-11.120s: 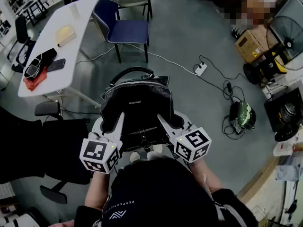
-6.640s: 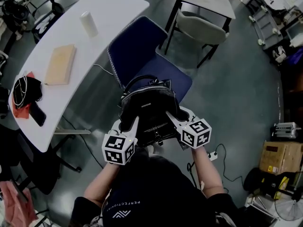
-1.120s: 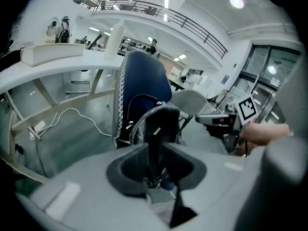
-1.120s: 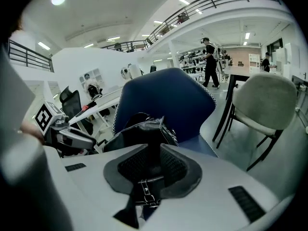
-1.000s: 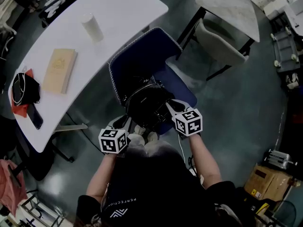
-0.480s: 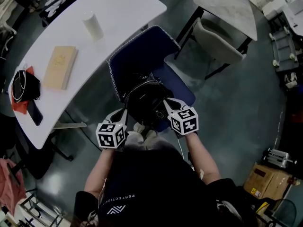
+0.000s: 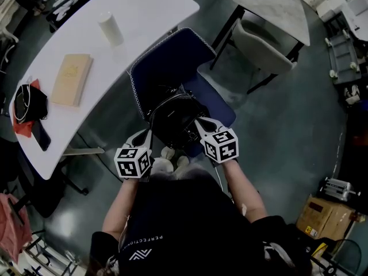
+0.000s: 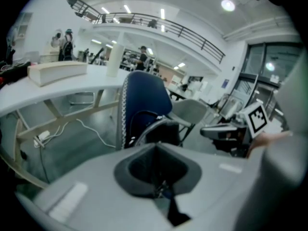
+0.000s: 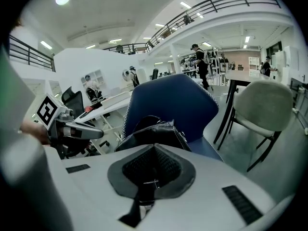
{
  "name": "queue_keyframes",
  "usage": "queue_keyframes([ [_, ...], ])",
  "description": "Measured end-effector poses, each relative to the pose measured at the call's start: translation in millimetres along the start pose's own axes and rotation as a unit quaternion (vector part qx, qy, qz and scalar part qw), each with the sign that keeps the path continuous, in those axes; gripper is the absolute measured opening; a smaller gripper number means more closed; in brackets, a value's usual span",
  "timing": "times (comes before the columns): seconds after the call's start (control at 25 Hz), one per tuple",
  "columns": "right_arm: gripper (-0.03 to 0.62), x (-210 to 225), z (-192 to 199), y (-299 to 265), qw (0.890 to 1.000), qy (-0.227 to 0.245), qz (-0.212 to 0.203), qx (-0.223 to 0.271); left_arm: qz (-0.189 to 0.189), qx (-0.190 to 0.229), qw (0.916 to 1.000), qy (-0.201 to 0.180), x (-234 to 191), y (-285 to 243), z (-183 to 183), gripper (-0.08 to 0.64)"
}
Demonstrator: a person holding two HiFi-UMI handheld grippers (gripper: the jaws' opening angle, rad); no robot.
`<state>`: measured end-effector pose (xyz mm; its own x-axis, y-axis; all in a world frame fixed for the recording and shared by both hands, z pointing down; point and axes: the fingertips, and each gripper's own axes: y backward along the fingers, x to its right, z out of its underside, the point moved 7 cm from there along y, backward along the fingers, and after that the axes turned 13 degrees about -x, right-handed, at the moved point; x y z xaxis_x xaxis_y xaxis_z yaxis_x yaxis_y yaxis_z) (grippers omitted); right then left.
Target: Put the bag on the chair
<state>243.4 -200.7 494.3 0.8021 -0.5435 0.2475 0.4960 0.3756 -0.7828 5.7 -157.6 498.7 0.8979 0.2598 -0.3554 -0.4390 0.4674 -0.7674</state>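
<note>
**A:** Black bag [image 7: 175,122], then. Where is it?

**B:** On the blue seat of the chair [image 7: 167,62], in front of the backrest, with its top handle arched above it. Whether it touches the backrest I cannot tell. The chair stands just beside the curved edge of the white worktop [image 7: 144,7].

**A:** And your jaws?

**B:** My left gripper [image 7: 145,138] is at the bag's left side and my right gripper [image 7: 200,122] at its right side, with both marker cubes toward me. Each pair of jaws is closed together, with a black strap [image 9: 143,192] of the bag pinched between them (on the right a small metal fitting shows at the pinch).

**A:** What lies on the worktop?

**B:** A tan book [image 7: 72,78], and beyond it a white cup [image 7: 110,29], both well apart from the bag. At the left end there is a black bundle [image 7: 29,103] on a red cloth [image 7: 23,126], with a phone [image 7: 41,135] just beside them.

**A:** Anything past the chair?

**B:** A grey chair [image 7: 261,39], drawn up at a second table [image 7: 270,2].
</note>
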Motion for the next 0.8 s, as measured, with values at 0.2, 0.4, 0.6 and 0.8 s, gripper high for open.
queue_keyframes([
  [0.2,-0.002,-2,2,5,1.0,-0.002,0.0,0.003,0.0,0.007,1.0,0.002,2,3,1,0.011],
  [0.4,-0.002,-2,4,7,1.0,-0.011,0.0,0.006,-0.001,0.008,1.0,0.001,3,5,3,0.011],
  [0.6,-0.002,-2,3,9,1.0,-0.025,-0.003,0.015,-0.003,0.01,0.9999,0.003,2,6,5,0.011],
  [0.8,-0.002,-3,3,11,1.0,-0.026,-0.002,0.017,-0.004,0.014,0.9999,0.005,3,9,5,0.011],
])
